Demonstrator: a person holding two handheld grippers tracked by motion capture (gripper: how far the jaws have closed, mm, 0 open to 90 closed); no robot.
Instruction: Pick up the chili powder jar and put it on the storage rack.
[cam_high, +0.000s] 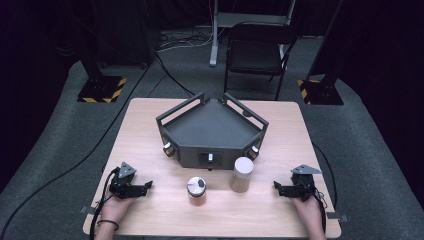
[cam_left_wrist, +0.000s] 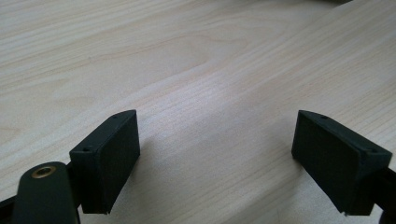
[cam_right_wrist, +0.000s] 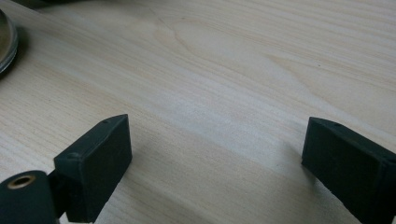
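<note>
A short clear jar with a shiny metal lid and reddish-brown contents (cam_high: 196, 191) stands upright on the pale wooden worktop (cam_high: 150, 150), near its front edge. Just beside it, farther back, a taller cylindrical jar with a white lid and tan contents (cam_high: 242, 174) stands upright, apart.

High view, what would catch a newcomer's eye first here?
The dark angular tray at the table's middle dominates. Just in front of it stand two jars: a metal-lidded jar and a taller white-lidded jar. The left gripper and right gripper rest open at either side.
</note>
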